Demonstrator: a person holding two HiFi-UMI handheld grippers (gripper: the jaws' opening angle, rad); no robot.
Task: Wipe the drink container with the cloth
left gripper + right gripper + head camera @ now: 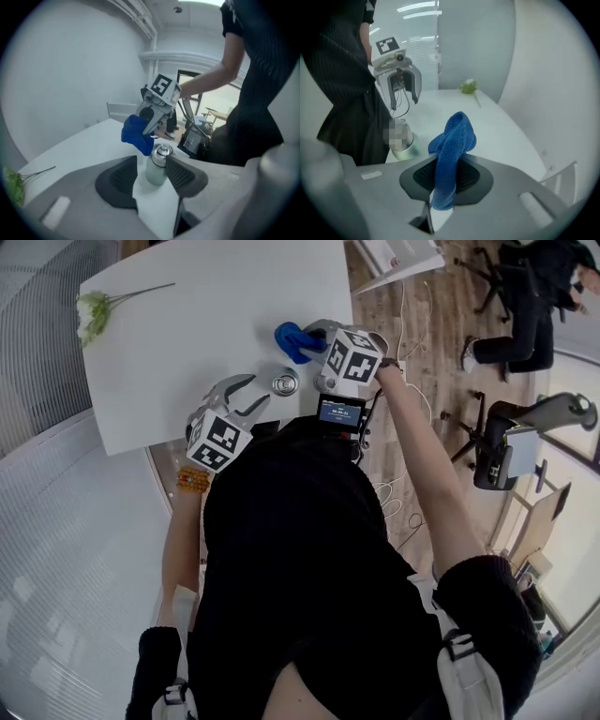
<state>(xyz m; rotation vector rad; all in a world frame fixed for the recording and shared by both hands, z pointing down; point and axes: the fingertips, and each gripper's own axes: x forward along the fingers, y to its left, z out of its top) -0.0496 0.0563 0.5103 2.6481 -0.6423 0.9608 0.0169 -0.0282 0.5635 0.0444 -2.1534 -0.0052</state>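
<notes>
A small silver drink can (285, 382) stands upright near the front edge of the white table (187, 343). My left gripper (259, 390) is open; in the left gripper view the can (157, 164) stands in the gap at its fingertips (180, 171) and is not clamped. My right gripper (317, 336) is shut on a blue cloth (293, 340), held just above and behind the can. The right gripper view has the cloth (451, 150) pinched between the pads and folded over above them, with the can (399, 140) to the lower left.
A white flower with a green stem (94, 313) lies at the table's far left. A small screen (340, 412) hangs at the person's chest. Office chairs (511, 442), floor cables and a seated person (525, 315) are to the right, off the table.
</notes>
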